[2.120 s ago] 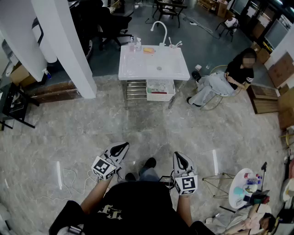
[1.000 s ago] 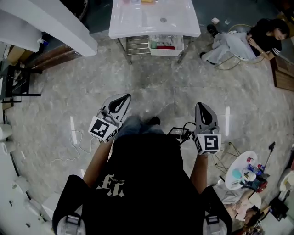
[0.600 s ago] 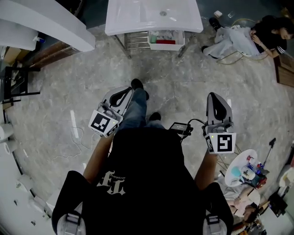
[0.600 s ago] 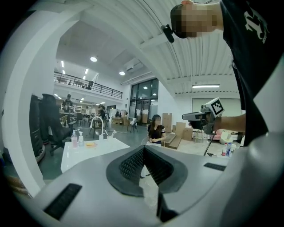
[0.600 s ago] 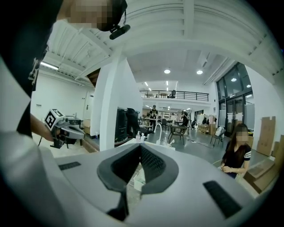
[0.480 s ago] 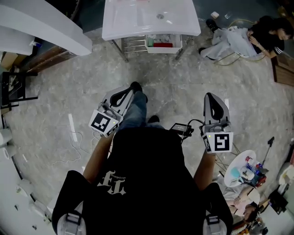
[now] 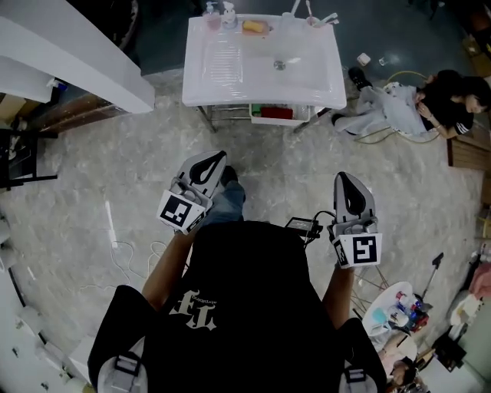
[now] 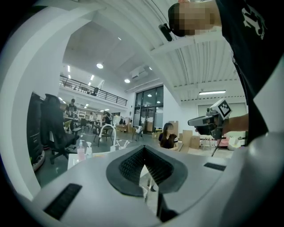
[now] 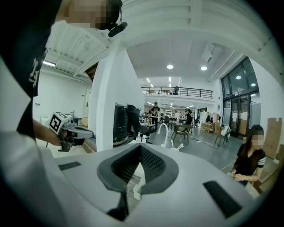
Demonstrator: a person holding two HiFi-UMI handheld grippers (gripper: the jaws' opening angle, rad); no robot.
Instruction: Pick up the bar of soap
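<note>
soap: yellow-orange bar of soap (image 7: 253, 26) lies on the back ledge of the white rectangular sink unit (image 7: 230, 84), at the far edge from the person, nothing touching it
soap neighbours: two small pump bottles on the same ledge to its left in head view, the pink one (image 7: 211, 11) furthest out; the sink's round drain (image 7: 280, 64) sits nearer the person, in the basin
left tongs: left gripper (image 7: 212, 158) has its jaws narrow, with the ribbed pads meeting at the tip and nothing between them; only the sink shows through the gap below the tip
right tongs: right gripper (image 7: 343, 179) is the same, pads together at the tip, holding nothing
gripper position: both are held out in front of the person's black-shirted torso (image 7: 245, 307) over the grey marbled floor (image 7: 92, 176), roughly side by side and pointing toward the sink, well apart from it and from the soap
cross-check: each gripper view shows the other gripper off to the side, with the sink ahead
under sink: white basket with red and green contents (image 7: 272, 113)
surroundings: seated person in a dark top (image 7: 430, 96) right of the sink; small round white table with clutter (image 7: 383, 307) at lower right; white slanted wall (image 7: 77, 54) at upper left
</note>
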